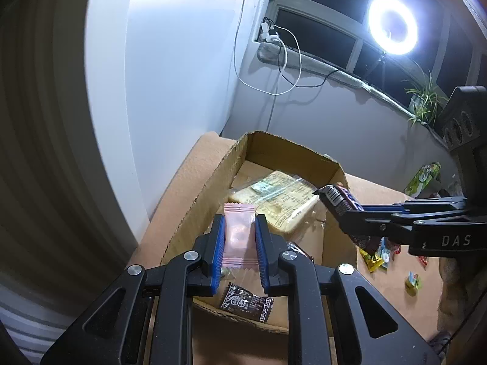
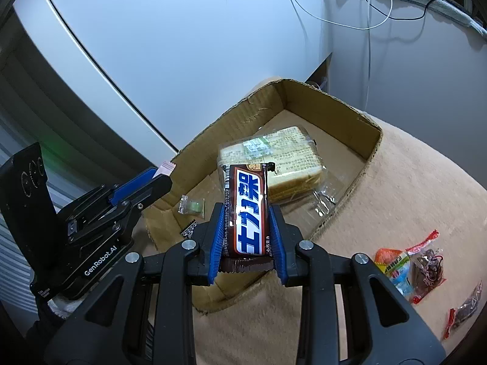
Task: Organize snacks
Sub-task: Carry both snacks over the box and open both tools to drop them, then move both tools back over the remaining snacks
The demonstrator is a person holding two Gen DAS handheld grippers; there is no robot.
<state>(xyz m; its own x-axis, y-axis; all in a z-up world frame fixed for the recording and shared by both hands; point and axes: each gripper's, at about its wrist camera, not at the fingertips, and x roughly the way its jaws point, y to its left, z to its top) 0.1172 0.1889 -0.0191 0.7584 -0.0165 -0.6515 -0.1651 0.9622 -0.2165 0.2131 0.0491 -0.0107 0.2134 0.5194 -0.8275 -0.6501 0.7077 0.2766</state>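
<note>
My left gripper (image 1: 239,228) is shut on a pink snack packet (image 1: 238,233) and holds it above the near end of an open cardboard box (image 1: 201,191). My right gripper (image 2: 246,213) is shut on a brown chocolate bar (image 2: 246,210) with blue and white lettering, above the box's near edge (image 2: 213,127). The right gripper with the bar also shows at the right of the left wrist view (image 1: 344,203). The left gripper shows at the left of the right wrist view (image 2: 158,179). Inside the box lie a wrapped bread pack (image 2: 274,155), a small green sweet (image 2: 191,205) and a black packet (image 1: 246,301).
The box stands on a tan cloth-covered surface (image 2: 411,194). Several loose wrapped snacks lie on it to the right (image 2: 408,267), (image 1: 377,255). A green packet (image 1: 423,178) lies farther back. A white wall (image 2: 182,45), hanging cables (image 1: 283,60), a ring light (image 1: 392,29) and a potted plant (image 1: 423,100) stand behind.
</note>
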